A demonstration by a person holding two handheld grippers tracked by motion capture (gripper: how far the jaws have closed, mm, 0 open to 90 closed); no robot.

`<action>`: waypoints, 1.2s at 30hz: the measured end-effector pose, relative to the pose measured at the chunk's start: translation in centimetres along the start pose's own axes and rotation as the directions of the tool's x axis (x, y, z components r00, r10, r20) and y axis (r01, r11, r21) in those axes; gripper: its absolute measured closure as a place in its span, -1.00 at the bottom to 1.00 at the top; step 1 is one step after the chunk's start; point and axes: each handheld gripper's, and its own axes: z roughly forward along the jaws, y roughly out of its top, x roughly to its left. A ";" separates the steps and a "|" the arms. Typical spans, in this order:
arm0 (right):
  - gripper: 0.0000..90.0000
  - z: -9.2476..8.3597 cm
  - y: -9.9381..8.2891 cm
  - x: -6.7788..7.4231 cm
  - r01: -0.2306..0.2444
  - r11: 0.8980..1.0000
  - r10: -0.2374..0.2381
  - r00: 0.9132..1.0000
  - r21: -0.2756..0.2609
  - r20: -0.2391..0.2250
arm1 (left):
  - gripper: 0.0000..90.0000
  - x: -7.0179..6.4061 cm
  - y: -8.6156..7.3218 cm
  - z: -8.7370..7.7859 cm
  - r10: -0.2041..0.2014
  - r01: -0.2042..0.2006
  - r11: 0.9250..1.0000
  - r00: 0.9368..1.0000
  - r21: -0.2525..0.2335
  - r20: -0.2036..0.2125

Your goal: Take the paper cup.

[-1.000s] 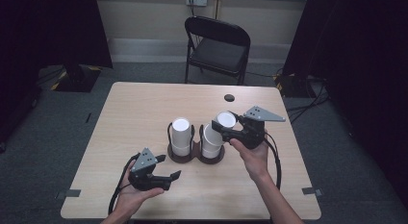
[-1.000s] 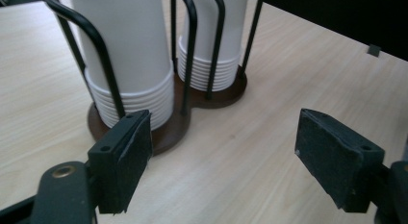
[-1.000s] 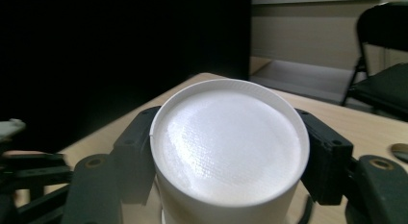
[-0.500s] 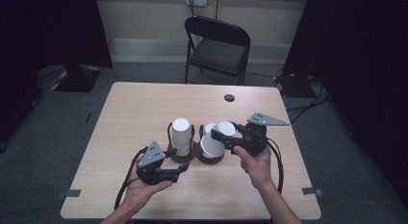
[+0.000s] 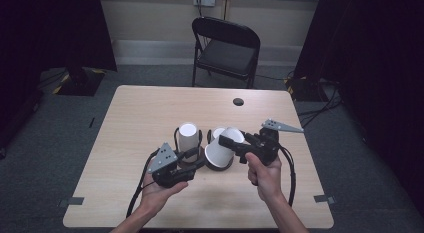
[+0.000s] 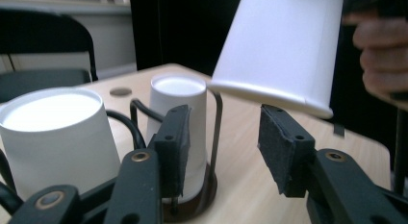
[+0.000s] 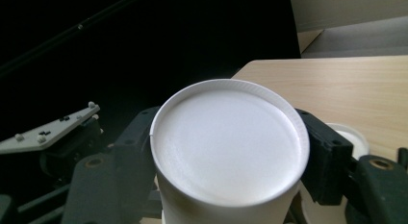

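My right gripper (image 5: 228,142) is shut on a white paper cup (image 5: 219,150), held tilted above a dark round wire holder (image 5: 220,165); its flat bottom (image 7: 228,142) faces the right gripper view between the jaws. A second white cup (image 5: 188,136) stands upside down in the left wire holder, and a third (image 5: 218,132) sits just behind the held one. My left gripper (image 5: 196,164) lies low in front of the holders. Its jaws have just been closing; the pads (image 6: 175,147) are apart and touch nothing. The held cup (image 6: 284,46) hangs above them.
A black folding chair (image 5: 227,48) stands beyond the table's far edge. There is a small dark round hole (image 5: 238,101) in the tabletop (image 5: 145,113) near the back. Cables trail from both grippers toward the near edge. Dark curtains hang at both sides.
The left gripper has come up and to the right toward the holders, and its jaws have narrowed. The right gripper has brought its cup down and leftward, tilting it over the right holder.
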 end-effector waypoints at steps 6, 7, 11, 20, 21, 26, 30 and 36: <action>-0.27 0.9 -0.7 0.5 -0.052 0.999 0.053 0.997 0.015 -0.053 | 0.36 -0.4 -0.5 -0.3 0.025 -0.025 0.999 1.000 -0.038 -0.002; -0.28 1.0 -0.7 0.6 -0.053 0.998 0.054 0.996 0.017 -0.065 | 0.38 -0.4 -0.6 -0.3 0.026 -0.026 0.998 1.000 -0.058 -0.007; -0.28 1.3 -0.9 1.0 -0.055 0.998 0.057 0.994 0.027 -0.092 | 0.42 -0.4 -0.9 -0.3 0.046 -0.048 0.993 0.999 -0.110 -0.015; -0.28 1.3 -0.9 1.4 -0.095 0.995 0.098 0.985 0.025 -0.139 | 0.57 -1.2 -0.8 -0.3 0.079 -0.090 0.979 0.995 -0.183 -0.066; -0.28 1.3 -0.9 1.5 -0.104 0.994 0.106 0.983 0.026 -0.149 | 0.58 -1.4 -0.7 -0.2 0.080 -0.092 0.977 0.994 -0.193 -0.069; -0.28 1.4 -0.9 1.7 -0.123 0.992 0.126 0.976 0.031 -0.175 | 0.59 -1.8 -0.6 -0.3 0.087 -0.099 0.972 0.994 -0.211 -0.067; -0.27 1.6 -1.0 1.7 -0.154 0.987 0.158 0.969 0.035 -0.191 | 0.60 -2.2 -0.7 -0.4 0.107 -0.124 0.967 0.990 -0.224 -0.089; -0.27 2.2 -1.4 2.0 -0.187 0.980 0.197 0.955 0.064 -0.221 | 0.57 -2.9 -0.6 -0.4 0.144 -0.168 0.959 0.982 -0.229 -0.120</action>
